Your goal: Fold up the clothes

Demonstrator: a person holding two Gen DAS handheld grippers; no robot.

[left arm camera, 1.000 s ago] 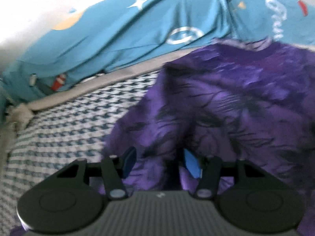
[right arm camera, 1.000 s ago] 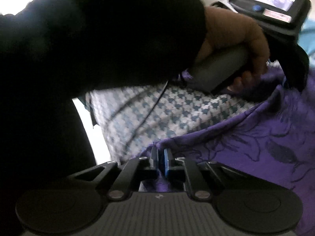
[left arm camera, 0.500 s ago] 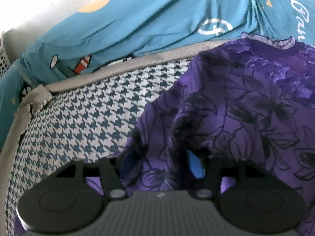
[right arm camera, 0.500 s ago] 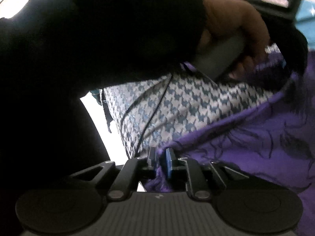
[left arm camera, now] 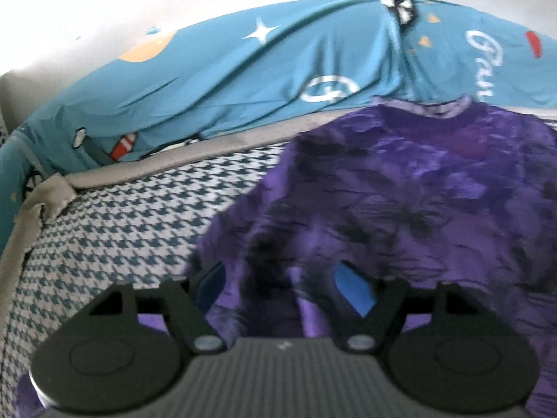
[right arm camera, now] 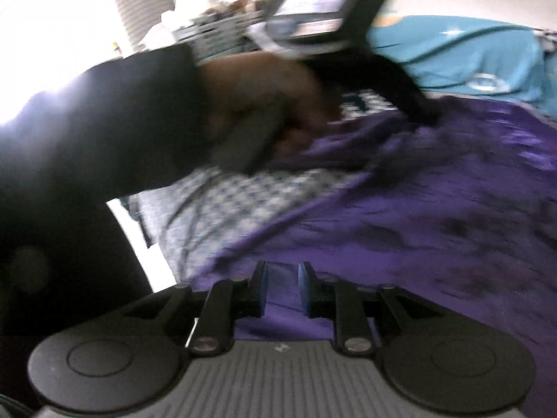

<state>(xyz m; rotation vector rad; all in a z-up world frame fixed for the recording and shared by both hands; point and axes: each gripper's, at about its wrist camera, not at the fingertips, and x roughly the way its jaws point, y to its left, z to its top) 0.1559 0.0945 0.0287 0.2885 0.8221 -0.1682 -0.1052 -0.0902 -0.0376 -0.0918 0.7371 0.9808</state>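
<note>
Left of the left gripper (left arm camera: pixel 282 284), bare houndstooth bedcover (left arm camera: pixel 115 240) runs out to its grey piped edge. Its jaws are opening, purple floral top (left arm camera: pixel 400 191) bunched loosely between them. The right gripper (right arm camera: pixel 282 287) stands slightly parted over the top's hem, nothing pinched.

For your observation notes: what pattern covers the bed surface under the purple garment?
Blue-and-white houndstooth sheet, clearest in the left wrist view.

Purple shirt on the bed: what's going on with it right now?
A person is folding the purple shirt on the checked bedspread, with a claw in each hand. The left claw is opening, with cloth bunched between its fingers. The right claw stands slightly apart over the fabric, gripping nothing.
</note>
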